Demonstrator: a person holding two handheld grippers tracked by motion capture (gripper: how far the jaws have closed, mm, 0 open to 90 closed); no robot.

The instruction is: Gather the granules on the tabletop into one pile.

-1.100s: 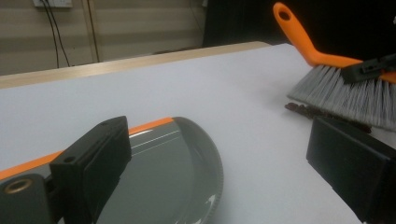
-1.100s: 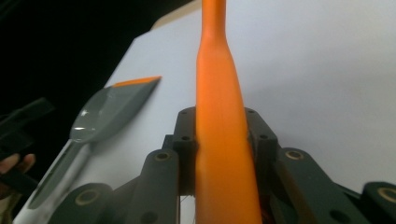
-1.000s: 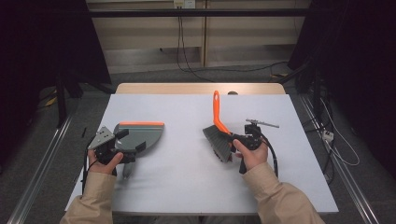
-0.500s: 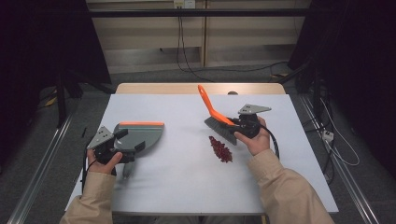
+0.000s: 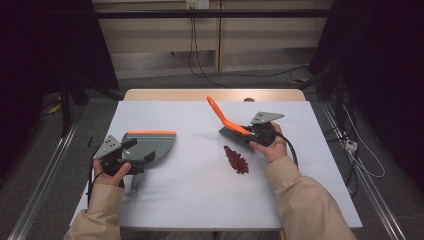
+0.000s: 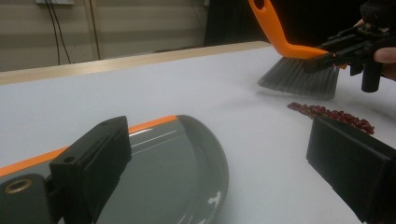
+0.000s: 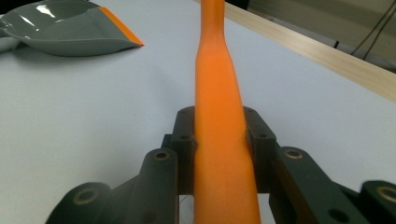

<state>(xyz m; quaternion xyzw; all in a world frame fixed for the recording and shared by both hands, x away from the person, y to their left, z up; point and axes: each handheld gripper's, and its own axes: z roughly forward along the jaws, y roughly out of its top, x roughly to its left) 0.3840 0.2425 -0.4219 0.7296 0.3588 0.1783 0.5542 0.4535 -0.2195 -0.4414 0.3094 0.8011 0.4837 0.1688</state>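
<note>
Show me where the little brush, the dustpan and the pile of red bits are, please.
brush [image 5: 235, 136]: high view, on the grey bristles.
dustpan [image 5: 152, 146]: high view, on the grey scoop below its orange edge.
pile of red bits [image 5: 236, 160]: high view, on the pile's middle.

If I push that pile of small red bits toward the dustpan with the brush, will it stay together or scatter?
The red bits look like many loose small grains, so they will probably spread and some may roll on the smooth white table. The brush has soft splayed bristles, so a few could slip past. Short gentle strokes seem safer.
</note>
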